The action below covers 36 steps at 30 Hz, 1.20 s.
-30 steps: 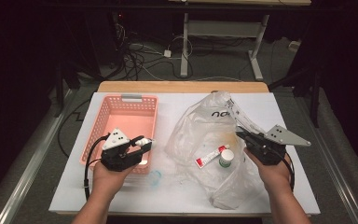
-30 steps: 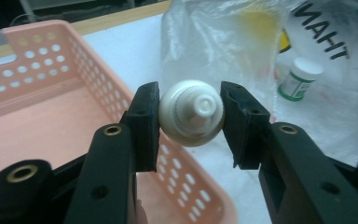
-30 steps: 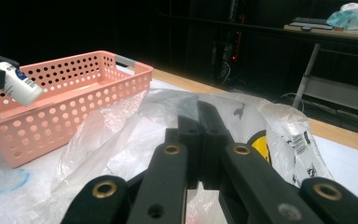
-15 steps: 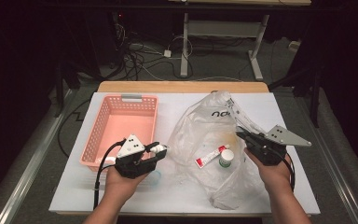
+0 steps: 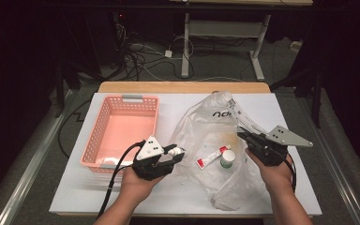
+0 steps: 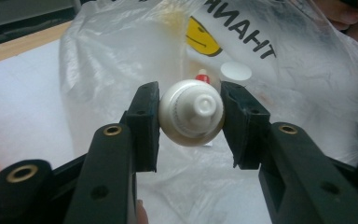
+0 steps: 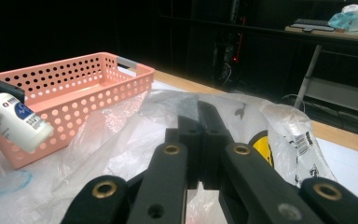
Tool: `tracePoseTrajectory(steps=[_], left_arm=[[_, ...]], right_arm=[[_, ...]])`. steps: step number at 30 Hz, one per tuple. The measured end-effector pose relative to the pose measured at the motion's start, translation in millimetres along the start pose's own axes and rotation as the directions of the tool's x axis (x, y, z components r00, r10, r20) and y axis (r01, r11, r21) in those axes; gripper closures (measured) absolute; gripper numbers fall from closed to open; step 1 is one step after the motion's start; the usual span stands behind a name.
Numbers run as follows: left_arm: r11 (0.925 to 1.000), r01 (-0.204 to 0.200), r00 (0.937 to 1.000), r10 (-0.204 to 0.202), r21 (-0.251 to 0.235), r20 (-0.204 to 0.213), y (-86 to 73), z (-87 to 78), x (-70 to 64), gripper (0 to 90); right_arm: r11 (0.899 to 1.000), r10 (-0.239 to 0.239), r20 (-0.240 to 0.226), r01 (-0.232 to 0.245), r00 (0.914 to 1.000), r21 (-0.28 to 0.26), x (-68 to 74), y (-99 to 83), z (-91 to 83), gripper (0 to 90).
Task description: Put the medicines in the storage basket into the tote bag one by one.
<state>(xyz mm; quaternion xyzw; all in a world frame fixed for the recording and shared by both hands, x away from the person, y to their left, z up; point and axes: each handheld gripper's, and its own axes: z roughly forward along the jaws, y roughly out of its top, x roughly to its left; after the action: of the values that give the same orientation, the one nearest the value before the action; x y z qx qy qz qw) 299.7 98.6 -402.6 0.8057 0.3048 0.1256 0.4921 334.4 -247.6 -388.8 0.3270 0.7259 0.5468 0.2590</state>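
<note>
Bottle (image 6: 192,112) clamped, left hand-held gripper (image 5: 174,154) level

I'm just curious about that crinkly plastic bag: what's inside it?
Through the bag show a red-and-white tube and a white-capped jar. Folds could hide more.

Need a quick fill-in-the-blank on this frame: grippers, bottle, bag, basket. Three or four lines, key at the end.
1. The left gripper is shut on a small white ____.
2. The right gripper pinches the clear plastic ____, jaws closed on its film.
3. The perforated basket on the table is ____ in colour.
4. Inside the bag, a red-and-white tube lies beside a ____-capped jar.

Missing words: bottle; bag; pink; white
</note>
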Motion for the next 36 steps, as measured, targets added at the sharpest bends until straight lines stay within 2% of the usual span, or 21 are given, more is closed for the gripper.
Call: tracePoseTrajectory(steps=[9,15,24,29,32,36], left_arm=[[0.9993,-0.033,0.9984,0.033,0.014,0.047,15.9,31.1,-16.3,57.9],[0.9986,-0.052,0.9971,0.052,0.007,0.056,27.2,49.1,-25.3,57.9],[0.9968,-0.069,0.9972,0.068,0.04,0.03,37.0,82.4,-27.9,57.8],[0.9968,-0.06,0.9982,0.06,0.053,0.004,37.5,98.3,-25.8,57.8],[0.9975,-0.042,0.9991,0.042,0.057,-0.004,35.7,107.9,-22.5,57.7],[0.9956,-0.043,0.9988,0.045,0.083,-0.019,33.3,119.3,-21.3,57.7]], right_arm=[[1.0,0.003,-0.001,-0.003,1.0,0.0,0.0,-0.6,1.1,90.0],[1.0,0.005,-0.005,-0.005,1.0,0.001,-0.7,-1.1,2.3,90.0],[1.0,0.008,-0.009,-0.008,0.9999,-0.004,-1.3,-0.6,3.4,90.0],[1.0,0.013,-0.01,-0.013,0.9999,-0.007,-1.1,0.2,4.1,90.0],[1.0,0.014,-0.007,-0.014,0.9999,-0.008,-1.4,-0.1,5.1,90.0],[1.0,0.016,-0.011,-0.017,0.9998,-0.009,-1.2,0.2,7.5,90.0]])
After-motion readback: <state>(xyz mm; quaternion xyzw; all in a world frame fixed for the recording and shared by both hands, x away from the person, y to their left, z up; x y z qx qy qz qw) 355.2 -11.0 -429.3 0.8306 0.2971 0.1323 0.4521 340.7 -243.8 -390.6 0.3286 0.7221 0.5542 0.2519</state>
